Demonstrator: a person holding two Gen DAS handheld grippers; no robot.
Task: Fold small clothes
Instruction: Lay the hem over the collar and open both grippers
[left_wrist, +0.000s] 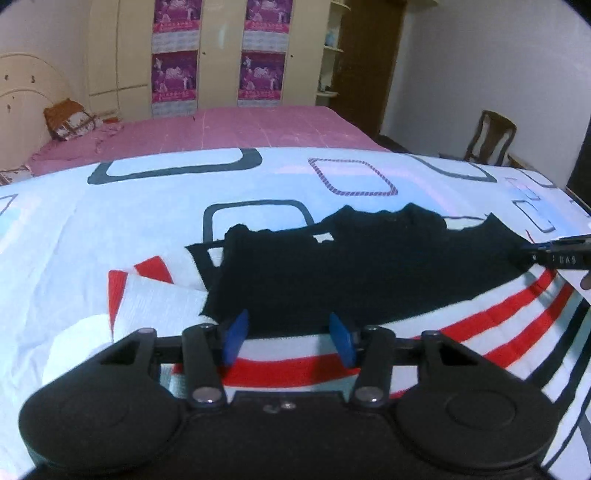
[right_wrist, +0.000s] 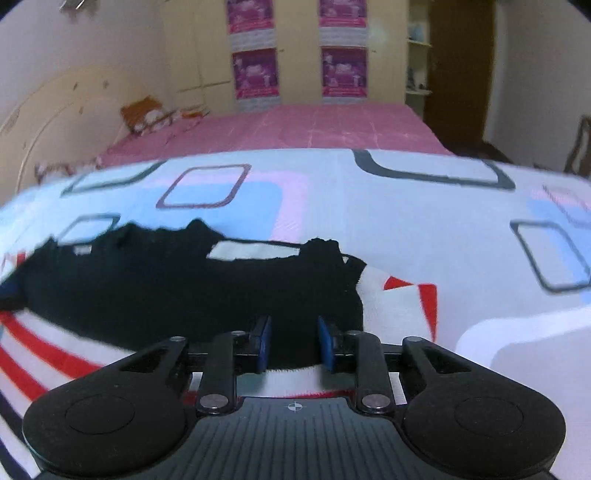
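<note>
Two grippers, left (left_wrist: 291, 341) and right (right_wrist: 292, 345), fingers apart, gripping nothing, over black-topped striped garment (left_wrist: 369, 273) on bedsheet (left_wrist: 74, 236)

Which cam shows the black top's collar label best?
Right wrist view. The black top lies spread across the picture there, and a small pale label shows near its far edge, though blurred. The left wrist view shows the whole top more sharply, but no label can be made out on it.
</note>
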